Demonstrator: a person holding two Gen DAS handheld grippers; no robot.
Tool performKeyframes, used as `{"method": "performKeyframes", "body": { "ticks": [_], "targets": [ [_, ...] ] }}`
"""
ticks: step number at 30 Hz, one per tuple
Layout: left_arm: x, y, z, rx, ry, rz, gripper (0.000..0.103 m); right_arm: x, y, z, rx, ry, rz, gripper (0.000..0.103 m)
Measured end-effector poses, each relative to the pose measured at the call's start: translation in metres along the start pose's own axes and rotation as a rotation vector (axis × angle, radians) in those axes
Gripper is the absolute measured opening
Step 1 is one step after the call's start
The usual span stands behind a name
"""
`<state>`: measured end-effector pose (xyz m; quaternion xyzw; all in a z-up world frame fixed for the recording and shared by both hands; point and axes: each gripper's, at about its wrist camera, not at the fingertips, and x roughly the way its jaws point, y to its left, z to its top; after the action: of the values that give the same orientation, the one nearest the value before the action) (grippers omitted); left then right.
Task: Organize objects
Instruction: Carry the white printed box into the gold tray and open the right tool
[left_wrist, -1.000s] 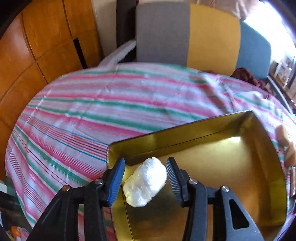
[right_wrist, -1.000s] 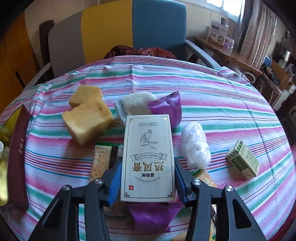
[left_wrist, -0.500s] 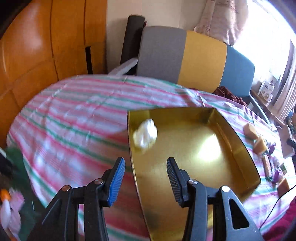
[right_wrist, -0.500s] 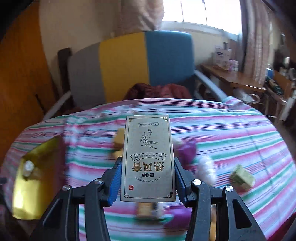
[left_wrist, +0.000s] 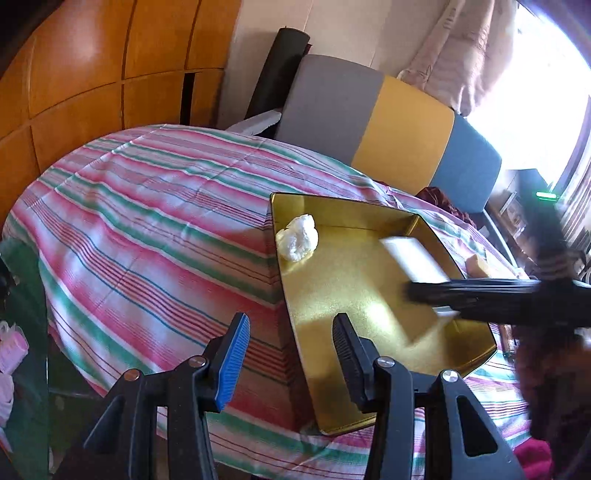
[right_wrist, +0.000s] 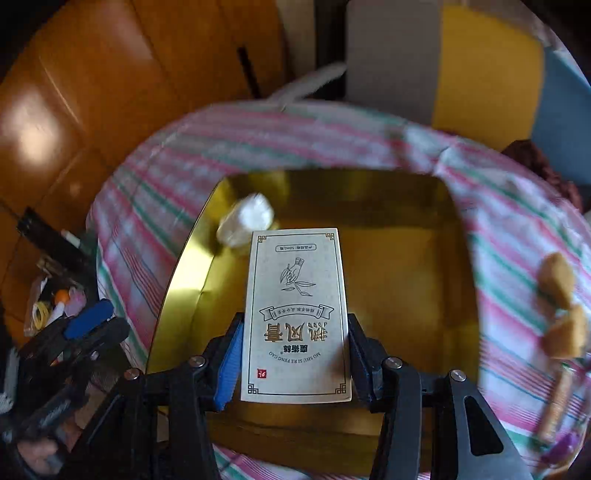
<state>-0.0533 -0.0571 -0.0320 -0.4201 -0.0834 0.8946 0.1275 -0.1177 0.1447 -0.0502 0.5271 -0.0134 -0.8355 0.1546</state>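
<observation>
Bringing the box (right_wrist: 295, 317) over the gold tray (right_wrist: 406, 280)

Right gripper (right_wrist: 293, 365) pinches it; I've got left gripper (left_wrist: 291, 354) spread, empty, near edge.

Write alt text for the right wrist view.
The right tool grips a cream printed carton above a gold tray on a striped tablecloth. A white wrapped lump lies in the tray's far left corner; the left tool shows at lower left.

Home: tablecloth (left_wrist: 147, 221), armchair (left_wrist: 369, 118), curtains (left_wrist: 461, 55).
</observation>
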Motion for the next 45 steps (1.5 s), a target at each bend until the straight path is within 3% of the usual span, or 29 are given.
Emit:
{"method": "performKeyframes", "body": {
  "ticks": [2,6,8,9,10,11,17,37,45],
  "targets": [
    [0.001,0.007,-0.002,-0.021,0.005,0.0,0.047,0.033,0.016,0.012,0.004,0.066,-0.006,0.051],
    [0.004,0.021,-0.003,-0.063,0.013,0.01,0.047,0.078,0.04,0.036,0.026,0.106,-0.032,0.052],
    [0.004,0.026,-0.003,-0.077,0.011,0.016,0.047,0.088,0.043,0.045,0.073,0.093,0.027,0.053],
    [0.005,0.027,-0.003,-0.082,0.01,0.02,0.047,0.091,0.043,0.05,0.103,0.088,0.069,0.059],
    [0.004,0.028,-0.003,-0.086,0.01,0.023,0.047,0.091,0.04,0.053,0.136,0.083,0.106,0.074],
    [0.005,0.029,-0.003,-0.089,0.009,0.026,0.047,0.09,0.038,0.054,0.161,0.073,0.126,0.079],
    [0.005,0.028,-0.003,-0.083,0.001,0.042,0.047,0.064,0.033,0.044,0.145,0.005,0.15,0.086],
    [-0.02,-0.032,-0.002,0.09,-0.049,0.094,0.047,-0.054,0.011,-0.049,-0.103,-0.262,-0.14,0.098],
    [-0.015,-0.07,-0.005,0.177,-0.029,0.045,0.047,-0.083,-0.04,-0.073,-0.046,-0.303,-0.219,0.099]
  ]
}}
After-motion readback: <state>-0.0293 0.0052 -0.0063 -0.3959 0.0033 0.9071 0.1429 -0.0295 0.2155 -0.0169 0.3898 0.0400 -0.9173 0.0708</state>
